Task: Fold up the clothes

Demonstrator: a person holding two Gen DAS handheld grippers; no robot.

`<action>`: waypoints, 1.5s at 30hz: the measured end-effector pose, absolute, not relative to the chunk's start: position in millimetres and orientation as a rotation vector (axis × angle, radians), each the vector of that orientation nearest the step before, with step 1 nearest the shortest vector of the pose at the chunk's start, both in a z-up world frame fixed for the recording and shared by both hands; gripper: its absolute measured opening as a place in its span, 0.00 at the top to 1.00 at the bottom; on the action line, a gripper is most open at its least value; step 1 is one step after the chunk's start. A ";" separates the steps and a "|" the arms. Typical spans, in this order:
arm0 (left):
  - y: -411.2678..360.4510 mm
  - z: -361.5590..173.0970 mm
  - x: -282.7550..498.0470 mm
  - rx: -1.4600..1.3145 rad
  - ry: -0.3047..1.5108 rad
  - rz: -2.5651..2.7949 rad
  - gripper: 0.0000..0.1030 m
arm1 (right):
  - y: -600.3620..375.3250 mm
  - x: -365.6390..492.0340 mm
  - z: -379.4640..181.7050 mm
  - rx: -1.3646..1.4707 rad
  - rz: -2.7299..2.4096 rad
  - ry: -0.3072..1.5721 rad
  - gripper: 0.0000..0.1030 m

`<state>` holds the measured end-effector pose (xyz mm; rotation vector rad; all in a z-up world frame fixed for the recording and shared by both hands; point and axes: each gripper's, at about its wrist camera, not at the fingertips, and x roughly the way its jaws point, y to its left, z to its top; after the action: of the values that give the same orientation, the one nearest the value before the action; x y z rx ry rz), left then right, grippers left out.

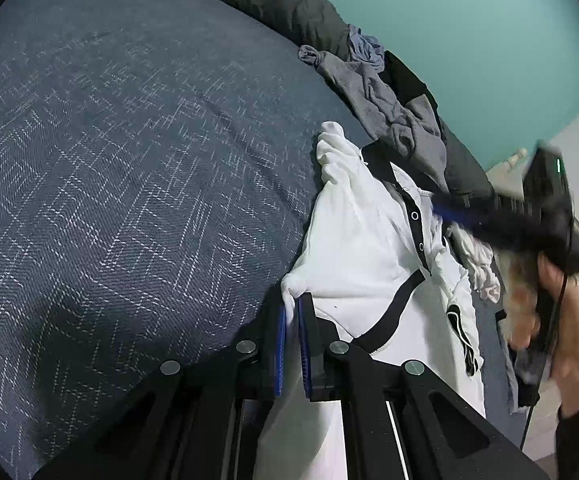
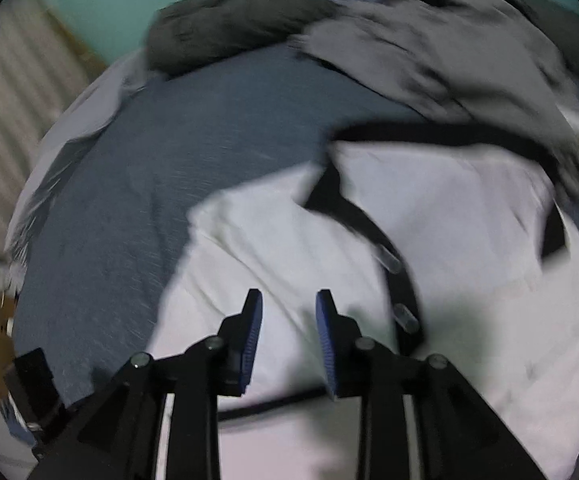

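Left gripper (image 1: 291,312) is pinching the edge of the white shirt (image 1: 361,248) at the bottom centre of its frame, jaws nearly together with white fabric bunching between the blue pads. The shirt, with black trim and snap buttons, is lying on the dark blue patterned bedspread (image 1: 129,160) and running from lower centre toward the middle right. A heap of grey clothes (image 1: 385,96) is sitting beyond it, upper right, against the teal wall (image 1: 469,20).

Right gripper (image 2: 289,320) is hovering over the shirt (image 2: 469,240) with jaws spread apart and nothing in them. That view is pretty blurry. In the left view a hand (image 1: 569,320) is holding it at the right edge.
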<state>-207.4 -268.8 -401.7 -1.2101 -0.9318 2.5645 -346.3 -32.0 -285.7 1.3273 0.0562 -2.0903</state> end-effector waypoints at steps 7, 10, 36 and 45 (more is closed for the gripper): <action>-268.4 -403.0 -208.3 -1.217 -0.929 2.563 0.94 | -110.3 -352.4 -278.1 1.219 -2.006 0.309 0.74; -267.7 -402.8 -208.4 -1.219 -0.918 2.565 0.94 | -134.1 -347.4 -281.9 1.170 -1.993 0.446 0.74; -266.6 -406.7 -209.1 -1.236 -0.918 2.563 0.94 | -105.1 -411.5 -320.6 1.452 -1.992 0.125 0.97; -265.0 -405.9 -208.7 -1.238 -0.908 2.570 0.94 | -136.0 -389.2 -291.1 1.311 -1.992 0.362 0.79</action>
<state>-208.7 -265.0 -405.9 -1.2378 -0.9076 2.5697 -389.2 -136.0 -291.1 1.3111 0.3616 -1.9921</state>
